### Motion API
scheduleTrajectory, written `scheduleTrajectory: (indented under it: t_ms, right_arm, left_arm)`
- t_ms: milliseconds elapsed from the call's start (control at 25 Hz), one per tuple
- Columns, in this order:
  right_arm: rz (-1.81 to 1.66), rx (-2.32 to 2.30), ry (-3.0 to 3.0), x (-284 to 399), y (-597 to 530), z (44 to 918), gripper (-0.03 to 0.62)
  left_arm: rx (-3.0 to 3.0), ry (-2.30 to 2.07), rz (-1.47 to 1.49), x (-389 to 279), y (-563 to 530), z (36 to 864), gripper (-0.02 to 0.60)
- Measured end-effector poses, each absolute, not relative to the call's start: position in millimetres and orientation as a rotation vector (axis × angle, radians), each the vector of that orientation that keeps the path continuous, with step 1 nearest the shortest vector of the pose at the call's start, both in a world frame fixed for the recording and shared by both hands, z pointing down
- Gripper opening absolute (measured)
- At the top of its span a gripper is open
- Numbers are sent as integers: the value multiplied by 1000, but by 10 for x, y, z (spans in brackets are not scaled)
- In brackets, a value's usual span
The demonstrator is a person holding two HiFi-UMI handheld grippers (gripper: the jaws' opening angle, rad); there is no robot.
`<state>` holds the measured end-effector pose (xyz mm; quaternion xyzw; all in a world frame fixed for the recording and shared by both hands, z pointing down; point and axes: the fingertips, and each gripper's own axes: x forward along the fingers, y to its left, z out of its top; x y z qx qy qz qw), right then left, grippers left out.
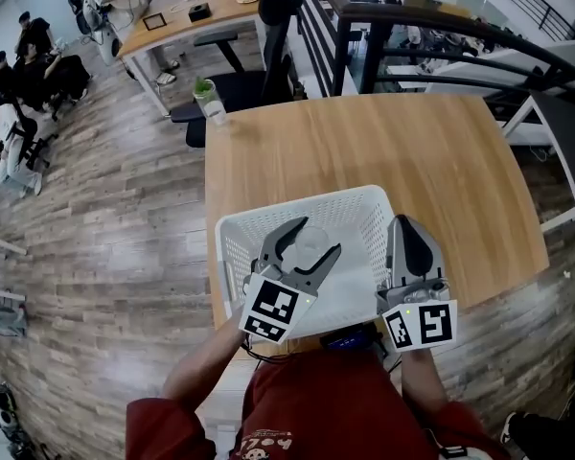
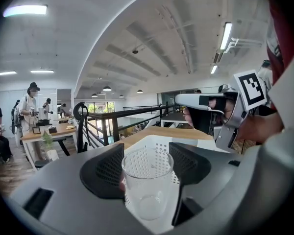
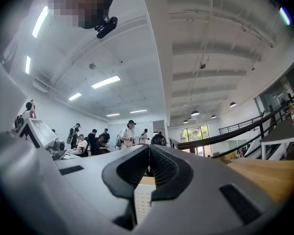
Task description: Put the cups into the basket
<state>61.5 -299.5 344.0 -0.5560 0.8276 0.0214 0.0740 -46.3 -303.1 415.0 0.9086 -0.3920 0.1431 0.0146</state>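
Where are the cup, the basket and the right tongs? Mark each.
cup [image 2: 148,185], left gripper view, its clear wall.
basket [image 1: 305,207], head view, far rim.
right tongs [image 3: 149,155], right gripper view, between closed tips.

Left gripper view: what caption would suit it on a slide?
Left gripper grips a clear cup over the white basket.

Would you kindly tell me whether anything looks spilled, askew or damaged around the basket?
Nothing stands out. The clear cup is upright in the left tool's grip above the white basket, which sits on the wooden table. The right tool is shut and empty. No spill or damage shows.
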Motion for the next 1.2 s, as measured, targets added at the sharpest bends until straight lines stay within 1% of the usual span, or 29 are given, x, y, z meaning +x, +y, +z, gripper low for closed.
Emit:
scheduleTrajectory:
  t_ms: [320, 760, 1200]
  right_arm:
    - [87, -1676, 2499, 608, -2992, 3430, 11]
    - [112, -1686, 2505, 602, -2986, 3441, 11]
    - [106, -1672, 2507, 546, -2984, 3436, 10]
  left_arm:
    - [2790, -1052, 636, -315, -3103, 4540, 291]
    - [2724, -937, 871, -251, -3168, 4991, 291]
    - [2633, -822, 1019, -108, -3217, 5375, 291]
